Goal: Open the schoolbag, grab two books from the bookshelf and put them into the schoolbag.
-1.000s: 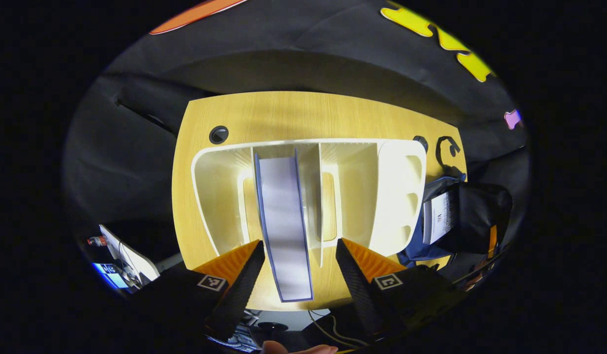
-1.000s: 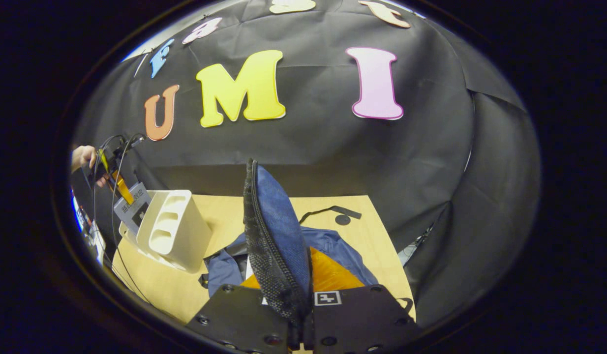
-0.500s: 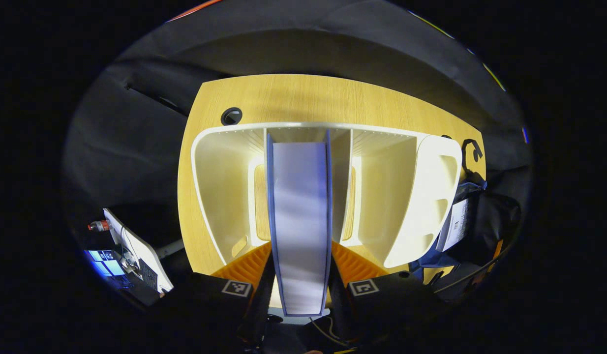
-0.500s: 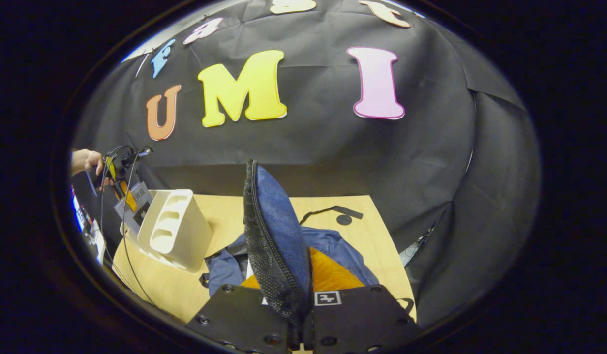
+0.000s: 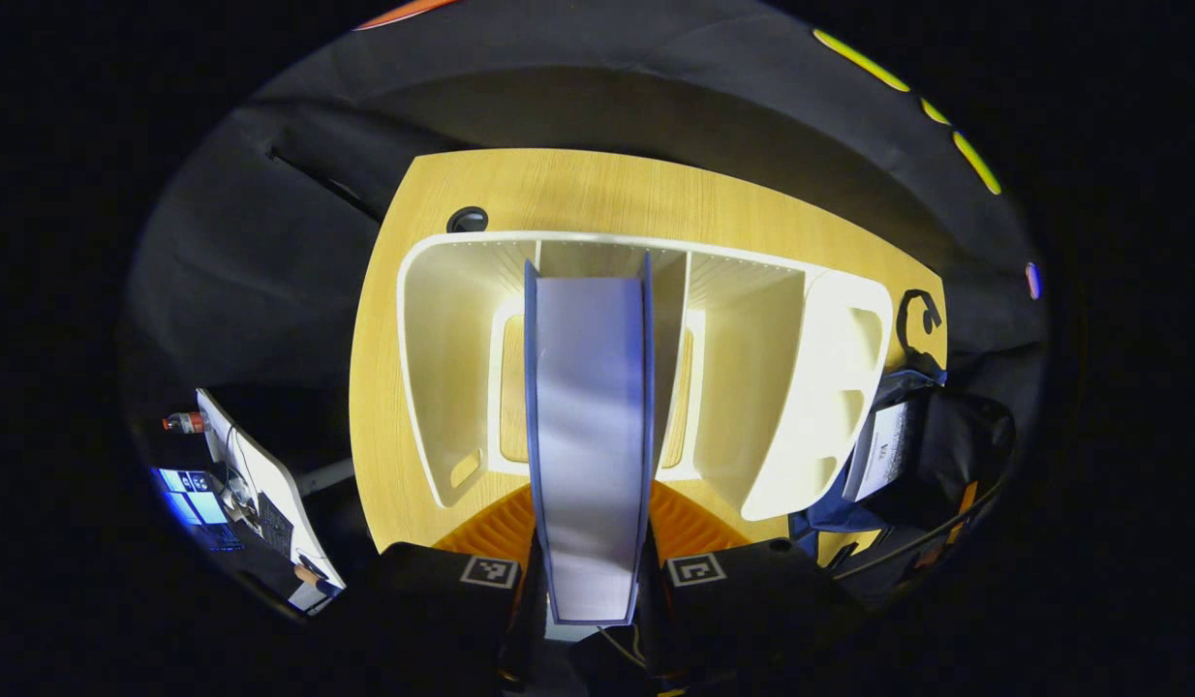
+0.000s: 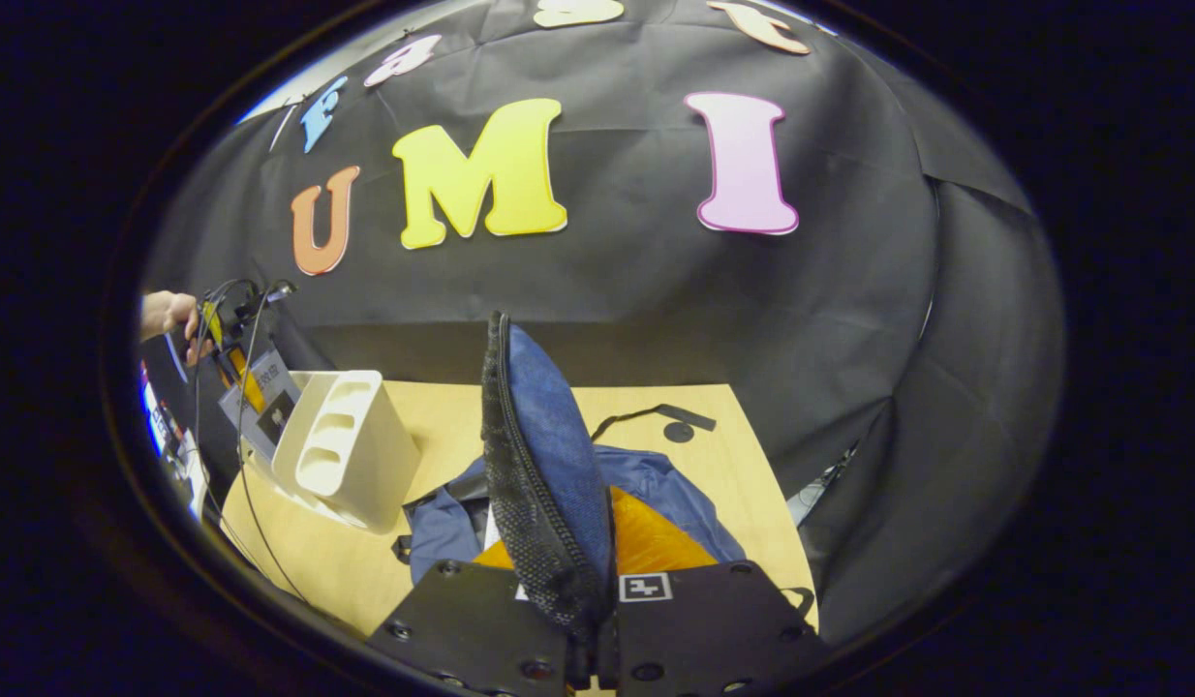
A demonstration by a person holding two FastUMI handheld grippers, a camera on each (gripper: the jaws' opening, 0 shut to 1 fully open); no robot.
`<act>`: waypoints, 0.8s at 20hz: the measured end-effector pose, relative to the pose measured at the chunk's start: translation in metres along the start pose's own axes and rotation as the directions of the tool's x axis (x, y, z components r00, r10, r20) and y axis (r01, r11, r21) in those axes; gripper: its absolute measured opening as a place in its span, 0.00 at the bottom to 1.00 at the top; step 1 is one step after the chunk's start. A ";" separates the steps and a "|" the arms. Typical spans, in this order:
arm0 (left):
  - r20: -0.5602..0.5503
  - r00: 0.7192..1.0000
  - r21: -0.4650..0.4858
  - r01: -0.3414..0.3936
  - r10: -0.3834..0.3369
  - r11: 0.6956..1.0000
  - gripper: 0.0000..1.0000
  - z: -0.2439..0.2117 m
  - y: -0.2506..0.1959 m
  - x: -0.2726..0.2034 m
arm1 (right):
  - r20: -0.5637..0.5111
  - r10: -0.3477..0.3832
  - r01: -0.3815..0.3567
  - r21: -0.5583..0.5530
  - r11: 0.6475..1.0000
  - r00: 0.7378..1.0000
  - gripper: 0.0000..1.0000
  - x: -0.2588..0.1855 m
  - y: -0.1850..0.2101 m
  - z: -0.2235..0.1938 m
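At frame centre, the left gripper (image 5: 590,571) pinches a book (image 5: 588,426) standing in the shelf (image 5: 443,387), while the right gripper (image 6: 590,620) pinches the bag (image 6: 544,465) flap up: bag open, this book not yet packed.

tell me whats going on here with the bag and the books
A person is packing a schoolbag with a gripper in each hand. The right gripper is shut on the bag's flap, holding it upright so the bag stays open on the wooden table. The left gripper is shut on a blue-covered book standing in the white bookshelf, both fingers pressed to its covers. One book already sits in the bag, so this looks like the second.
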State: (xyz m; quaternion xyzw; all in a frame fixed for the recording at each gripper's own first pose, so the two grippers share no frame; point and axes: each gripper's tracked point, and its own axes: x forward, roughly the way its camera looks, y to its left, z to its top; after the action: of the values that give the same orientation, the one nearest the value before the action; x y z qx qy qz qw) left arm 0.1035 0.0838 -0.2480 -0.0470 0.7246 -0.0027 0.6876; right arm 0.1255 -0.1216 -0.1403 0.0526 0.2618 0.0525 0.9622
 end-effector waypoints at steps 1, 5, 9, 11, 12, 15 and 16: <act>0.019 1.000 0.015 0.005 -0.006 1.000 0.41 -0.003 0.001 -0.011 | 0.000 0.003 -0.003 -0.001 1.000 1.000 0.00 -0.001 0.001 -0.001; 0.092 0.995 0.040 0.027 -0.030 0.999 0.39 -0.025 0.009 -0.055 | 0.002 0.014 -0.014 -0.013 1.000 1.000 0.00 -0.002 0.007 -0.001; 0.165 0.981 0.016 0.105 -0.107 0.994 0.39 -0.051 0.011 -0.109 | 0.001 0.019 -0.019 -0.009 1.000 1.000 0.00 -0.003 0.010 -0.002; 0.220 0.965 0.024 0.143 -0.145 0.989 0.39 -0.056 0.007 -0.136 | -0.005 0.020 -0.020 0.007 1.000 1.000 0.00 -0.003 0.011 -0.003; 0.247 0.955 0.030 0.161 -0.163 0.987 0.39 -0.059 0.005 -0.151 | -0.005 0.020 -0.020 0.012 1.000 1.000 0.00 -0.003 0.011 -0.003; 0.314 0.924 0.053 0.212 -0.218 0.976 0.43 -0.065 -0.009 -0.179 | -0.006 0.022 -0.022 0.011 1.000 1.000 0.00 -0.004 0.014 -0.003; 0.331 0.914 0.067 0.225 -0.234 0.972 0.43 -0.067 -0.013 -0.185 | -0.005 0.022 -0.021 0.008 1.000 1.000 0.00 -0.005 0.015 -0.002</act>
State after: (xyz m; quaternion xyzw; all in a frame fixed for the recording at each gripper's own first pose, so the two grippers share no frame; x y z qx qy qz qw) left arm 0.0468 0.0800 -0.0587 -0.1218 0.5860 -0.0854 0.7966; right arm 0.1192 -0.1075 -0.1383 0.0593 0.2641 0.0619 0.9607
